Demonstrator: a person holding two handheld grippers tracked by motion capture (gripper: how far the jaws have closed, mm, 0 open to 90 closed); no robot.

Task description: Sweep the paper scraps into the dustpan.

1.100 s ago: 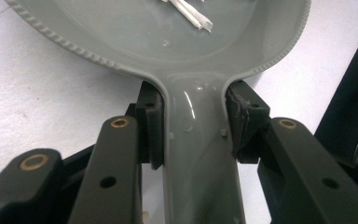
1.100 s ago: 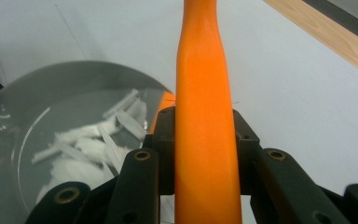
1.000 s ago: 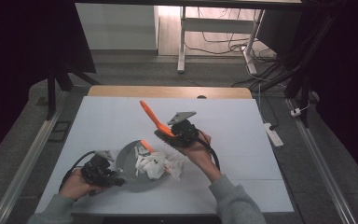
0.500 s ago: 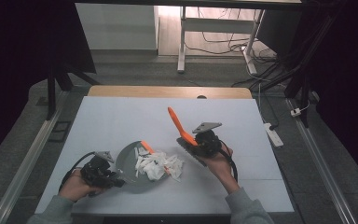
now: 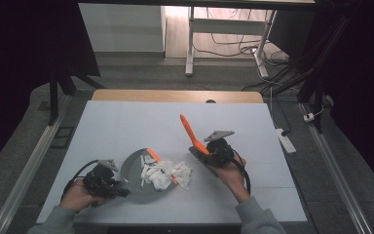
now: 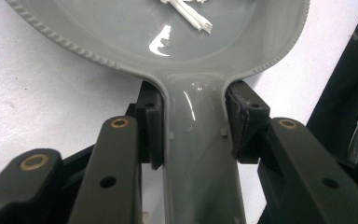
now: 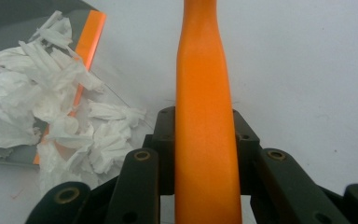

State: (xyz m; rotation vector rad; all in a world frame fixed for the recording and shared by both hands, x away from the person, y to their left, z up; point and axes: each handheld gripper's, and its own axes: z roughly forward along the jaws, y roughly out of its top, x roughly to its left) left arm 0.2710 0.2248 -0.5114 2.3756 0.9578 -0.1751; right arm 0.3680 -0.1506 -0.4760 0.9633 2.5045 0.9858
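Meanwhile left jaws clamp the grey dustpan (image 6: 200, 154); right jaws clamp an orange brush (image 7: 205, 140) beside paper scraps (image 5: 165, 173).

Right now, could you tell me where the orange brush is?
In the high view, the orange brush is right of centre, held by the right gripper, beside the paper scraps.

dustpan (image 6: 168, 37): you see glossy grey plastic, smooth, with a finely ribbed rim and bright glints
dustpan lip (image 7: 89, 37): smooth orange strip, rubbery or plastic, you cannot tell which
brush handle (image 7: 207, 140): smooth orange plastic with a soft satin sheen
scraps (image 5: 164, 173): white, crumpled, torn paper or tissue, matt
table (image 5: 126, 126): your work surface looks matt, pale and even
left gripper (image 6: 193, 135): matt black plastic links, brass-coloured pins
right gripper (image 7: 204, 154): the same matt black, brass-coloured pins
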